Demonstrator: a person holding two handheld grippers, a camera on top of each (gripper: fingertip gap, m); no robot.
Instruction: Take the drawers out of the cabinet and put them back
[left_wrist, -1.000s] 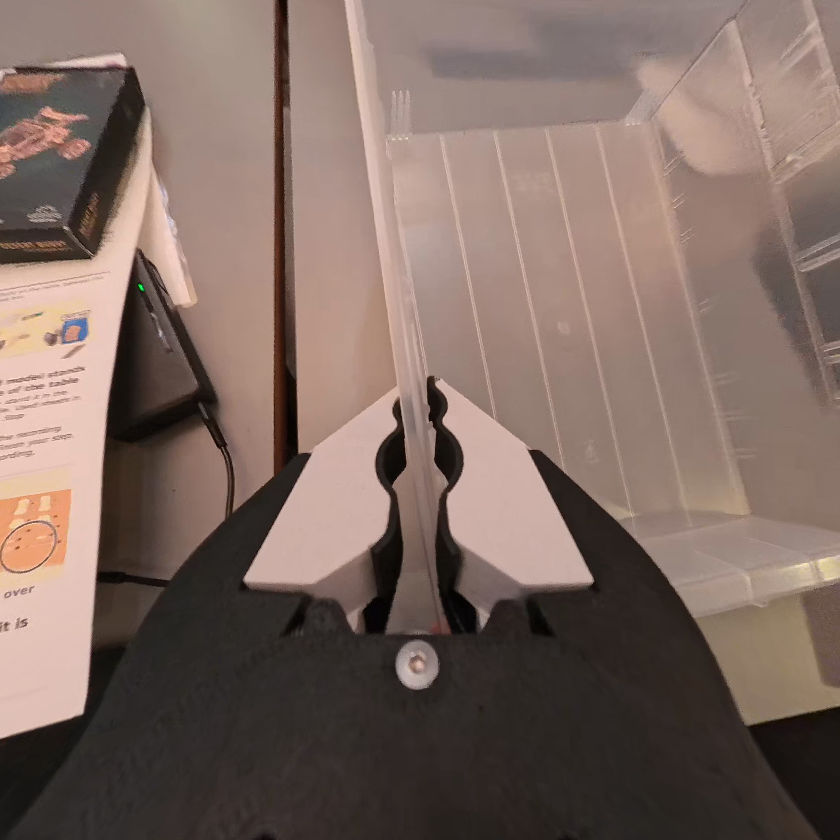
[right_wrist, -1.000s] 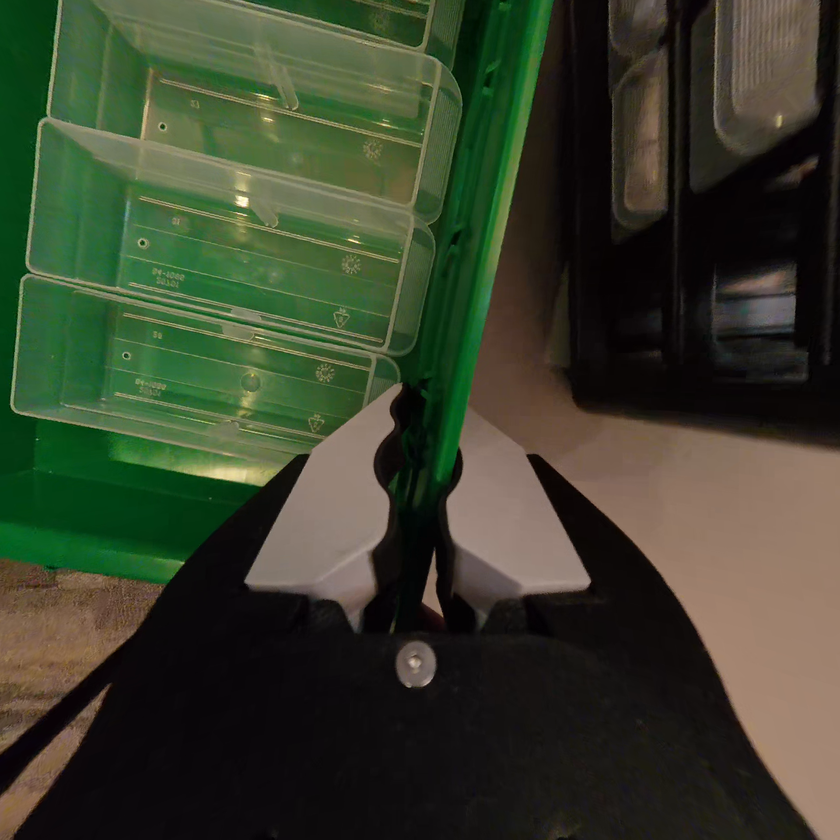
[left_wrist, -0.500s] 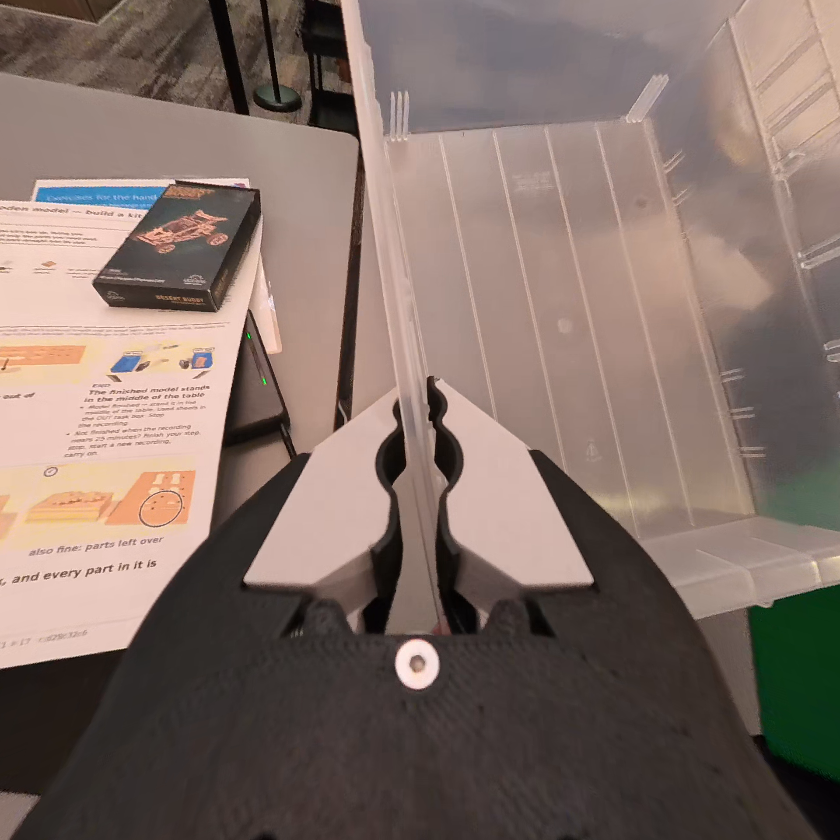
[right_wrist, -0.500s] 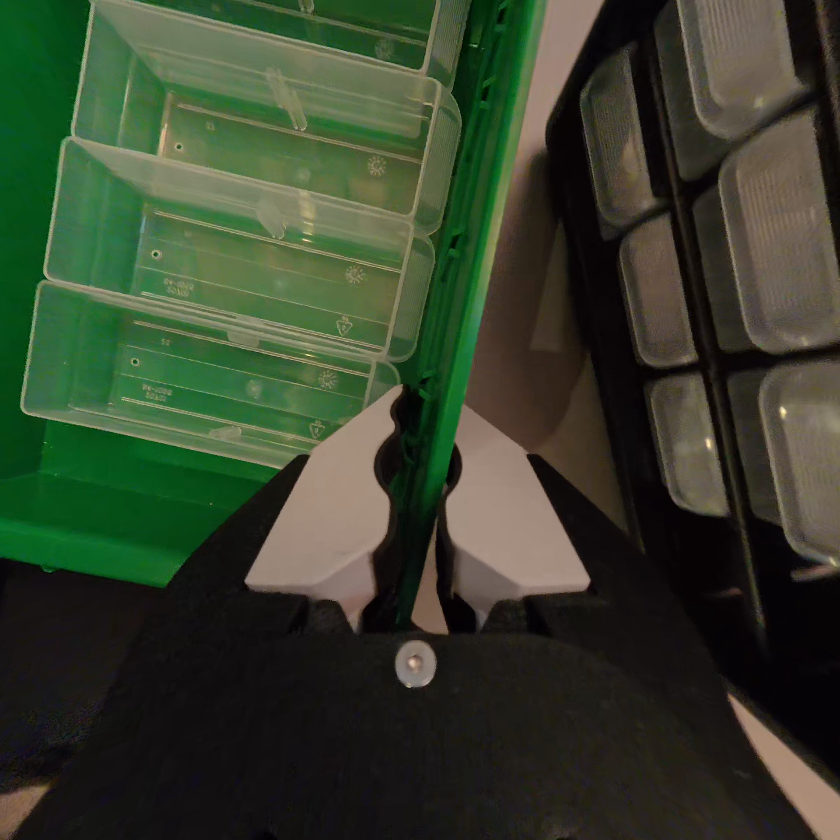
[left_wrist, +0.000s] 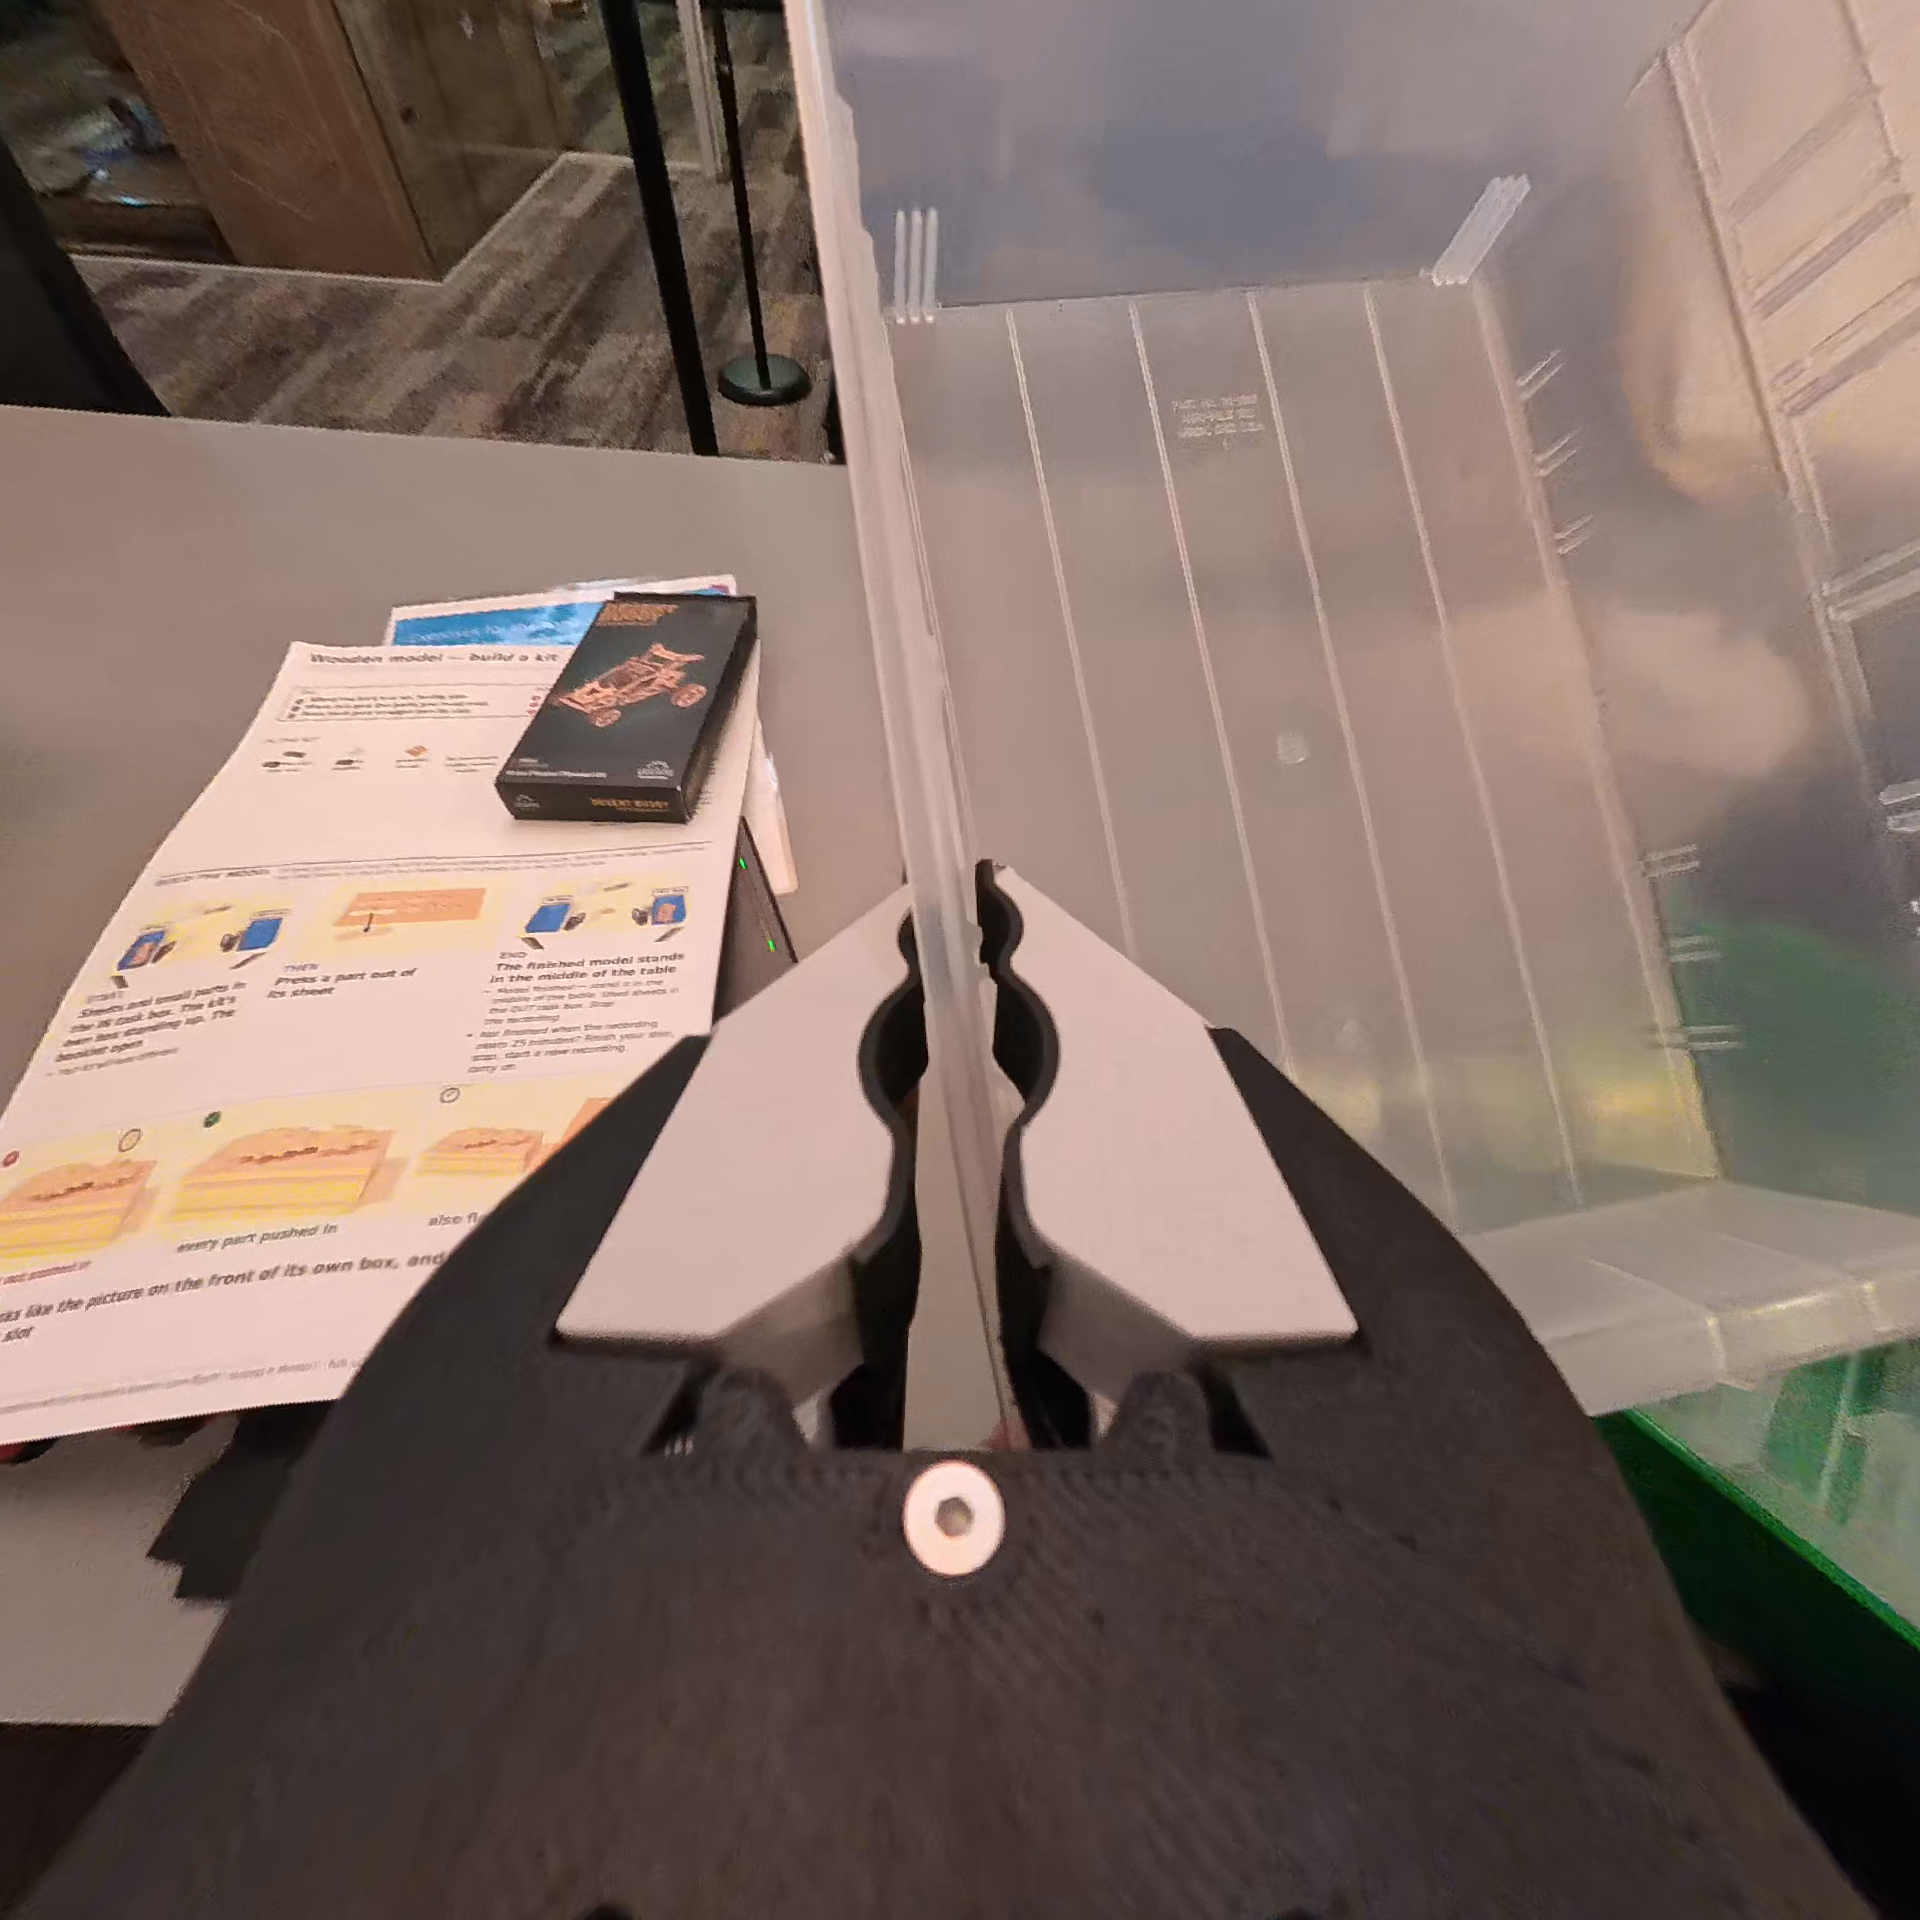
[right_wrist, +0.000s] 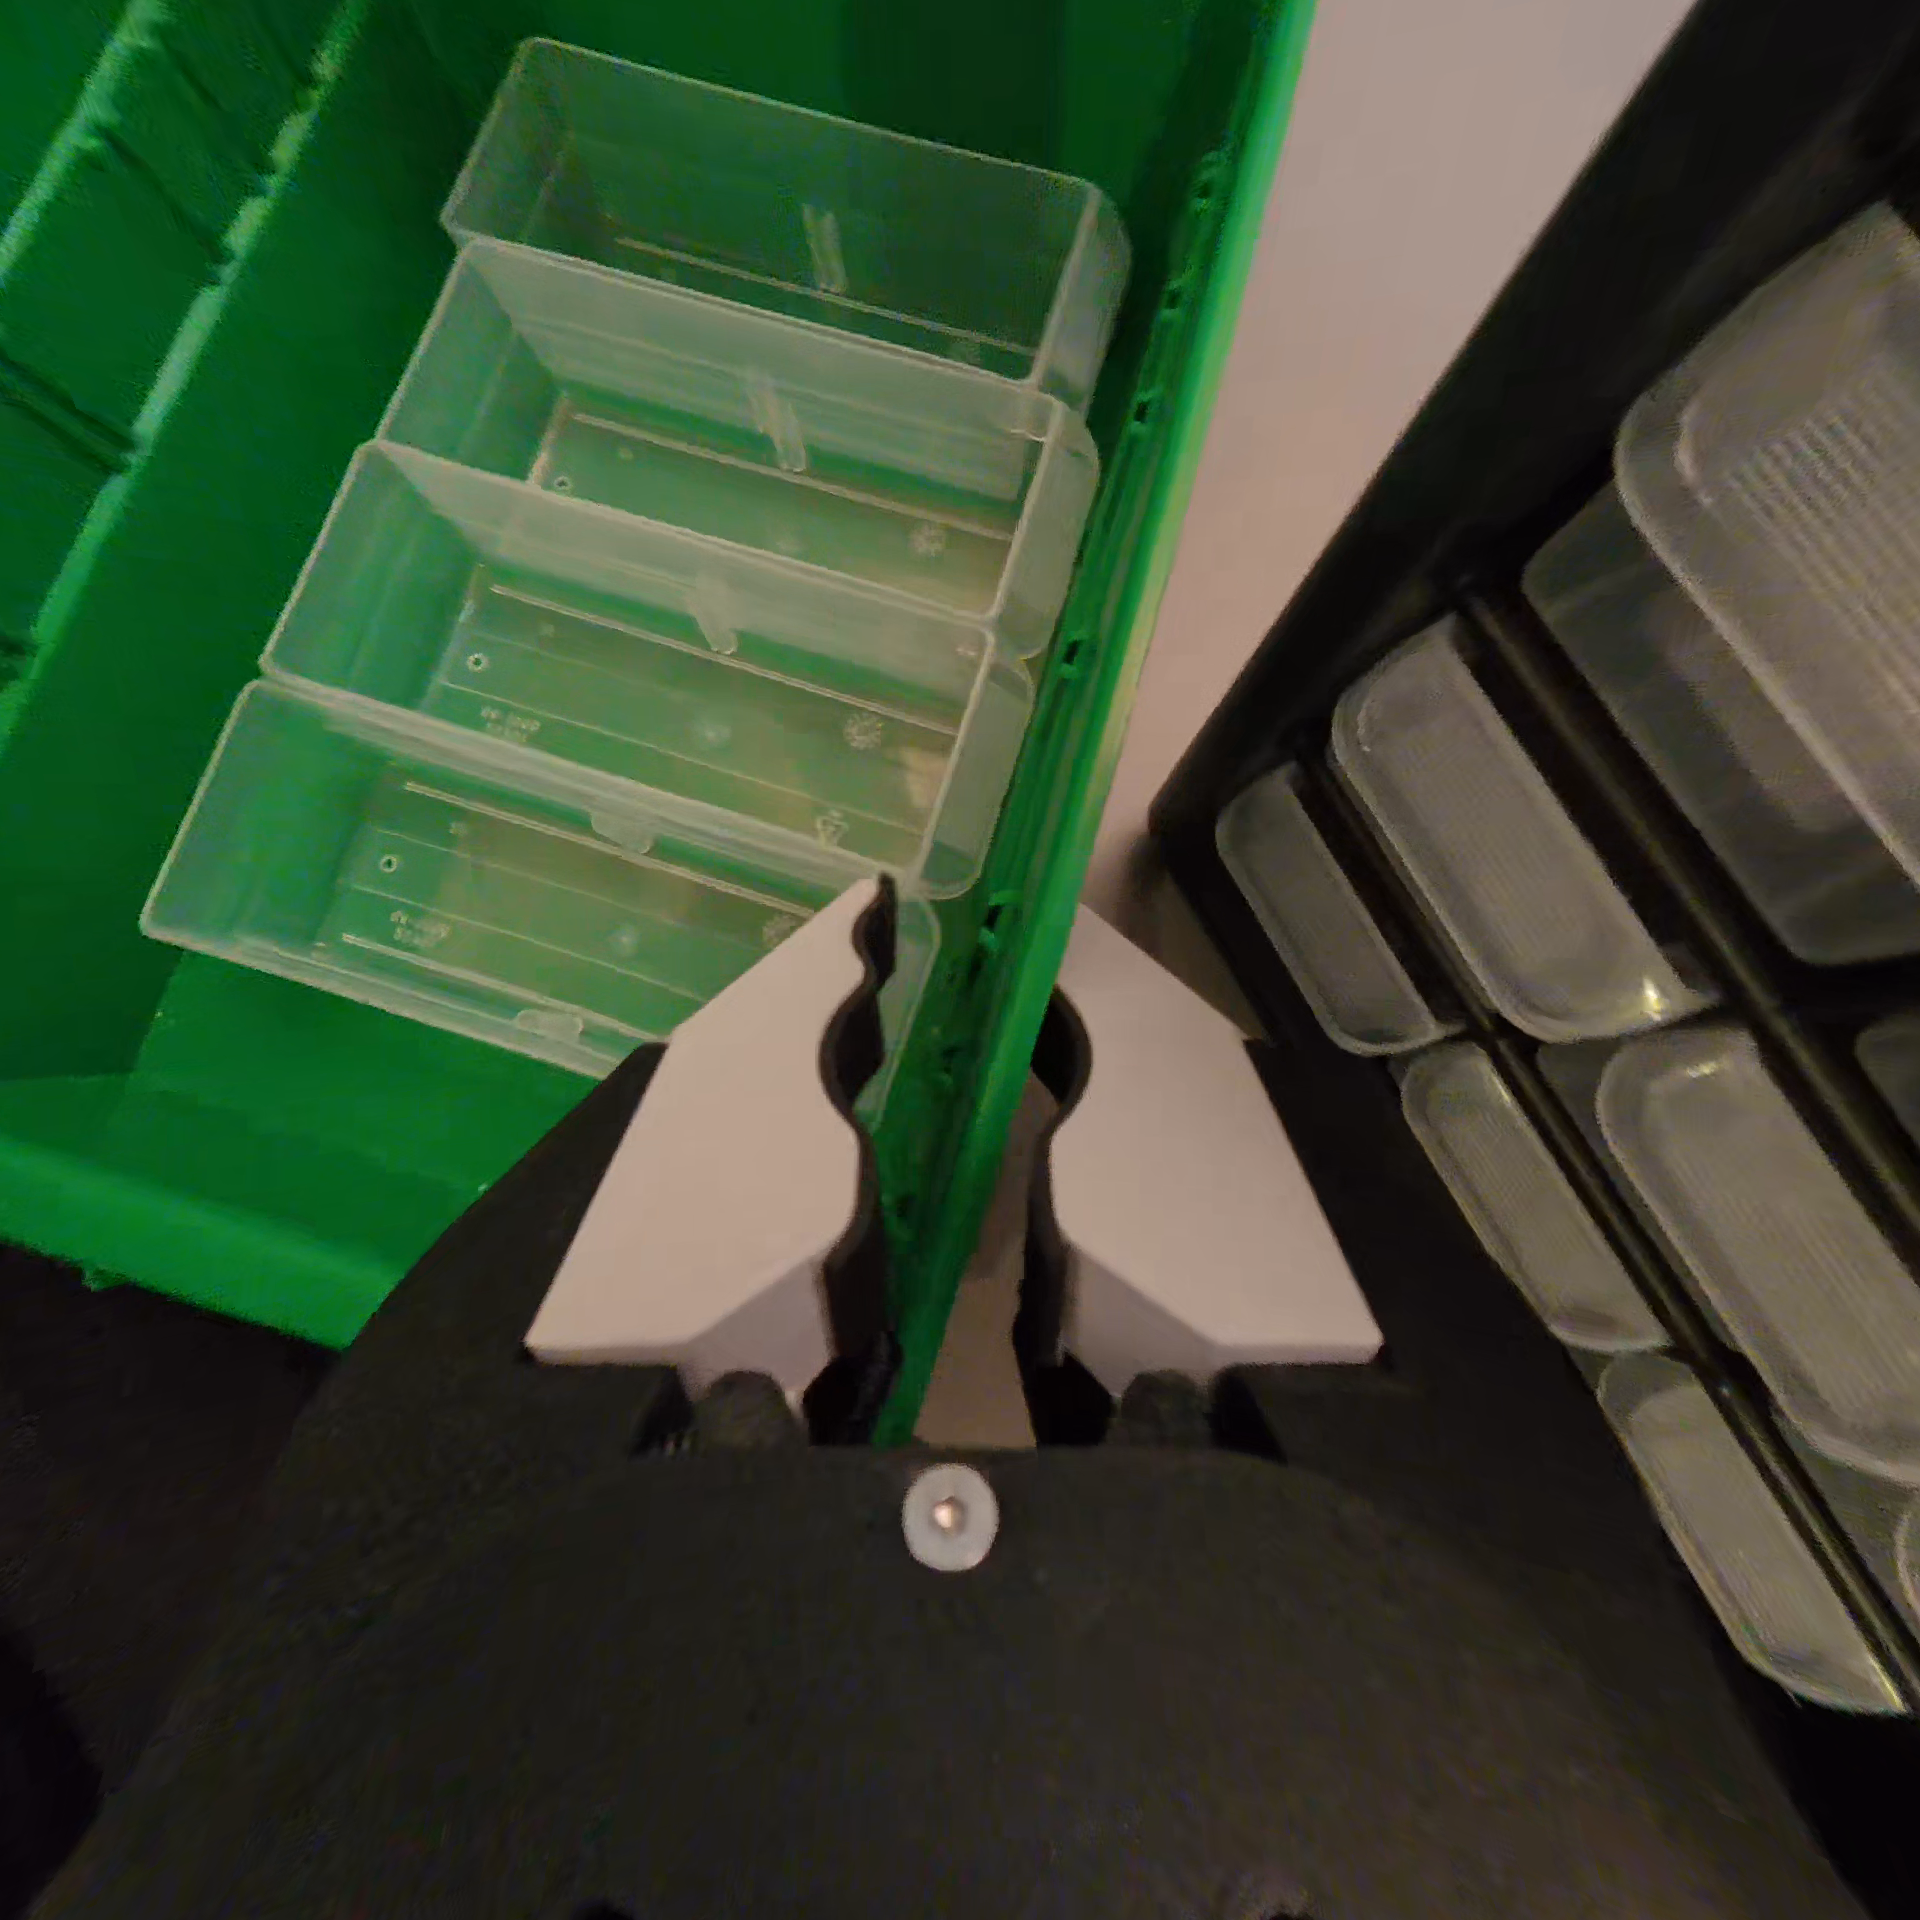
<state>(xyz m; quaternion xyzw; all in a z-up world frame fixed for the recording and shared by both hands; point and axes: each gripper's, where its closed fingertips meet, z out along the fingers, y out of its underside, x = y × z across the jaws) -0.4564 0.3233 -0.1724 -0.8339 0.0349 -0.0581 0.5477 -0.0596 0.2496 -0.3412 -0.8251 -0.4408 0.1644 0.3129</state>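
While the left gripper (left_wrist: 951, 935) keeps clamping the clear bin's (left_wrist: 1299, 727) wall, the right gripper (right_wrist: 961, 966) has loosened around the green bin's (right_wrist: 1049, 935) wall; four drawers (right_wrist: 665, 675) lie inside, beside the black cabinet (right_wrist: 1455, 623).

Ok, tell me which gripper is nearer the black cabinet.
Right. The right gripper straddles the green bin's wall, right beside the black cabinet; the left gripper clamps the clear bin, cabinet unseen.

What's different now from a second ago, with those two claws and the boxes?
The right claw has opened: it was pinched shut on the green bin's wall, and now its jaws stand apart around that wall. Its view has swung too, showing more of the black cabinet. The left claw lifted the big clear drawer higher, so more table appears. It still grips the drawer's wall, and the four small drawers stay in the bin.
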